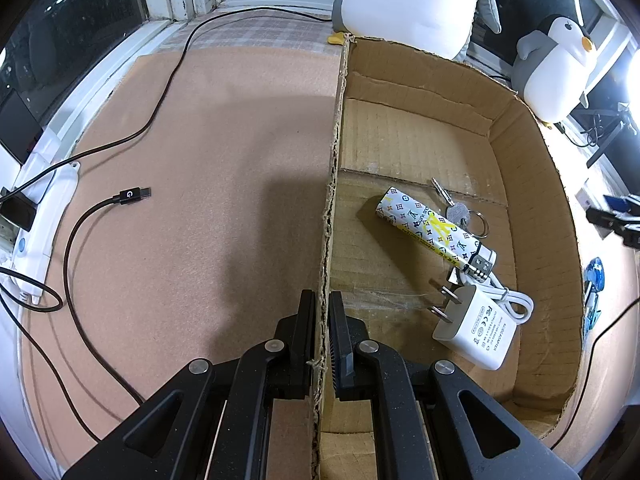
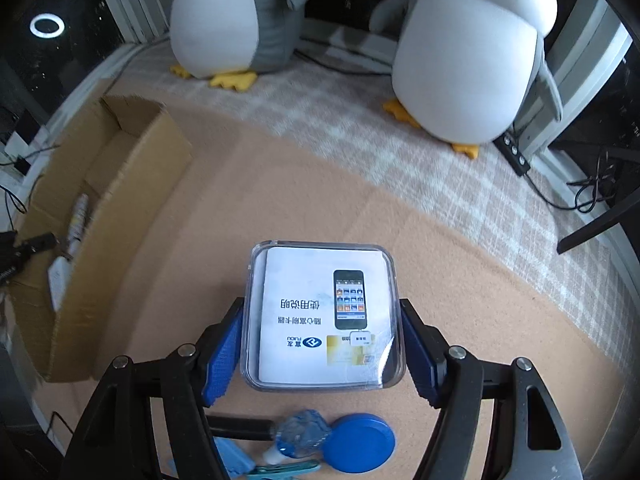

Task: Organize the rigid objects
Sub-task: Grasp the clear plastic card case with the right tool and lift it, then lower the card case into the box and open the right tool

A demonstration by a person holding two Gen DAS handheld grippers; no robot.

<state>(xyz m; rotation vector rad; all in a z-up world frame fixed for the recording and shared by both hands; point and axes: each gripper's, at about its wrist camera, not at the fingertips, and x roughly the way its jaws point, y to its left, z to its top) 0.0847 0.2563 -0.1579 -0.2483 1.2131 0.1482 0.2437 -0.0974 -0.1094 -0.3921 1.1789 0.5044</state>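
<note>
My left gripper [image 1: 322,312] is shut on the left wall of an open cardboard box [image 1: 332,168], one finger on each side. Inside the box lie a white patterned tube [image 1: 428,228], a key on a ring [image 1: 458,210] and a white power adapter [image 1: 474,328] with its cable. My right gripper [image 2: 322,340] is shut on a clear plastic case [image 2: 322,316] with a printed phone leaflet inside, held above the tan mat. The box also shows at the left of the right wrist view [image 2: 116,216].
Two plush penguins [image 2: 472,52] stand at the back. A black USB cable [image 1: 132,196] and a white power strip [image 1: 44,224] lie left of the box. A blue disc [image 2: 358,442] and small blue items [image 2: 298,436] lie under the right gripper.
</note>
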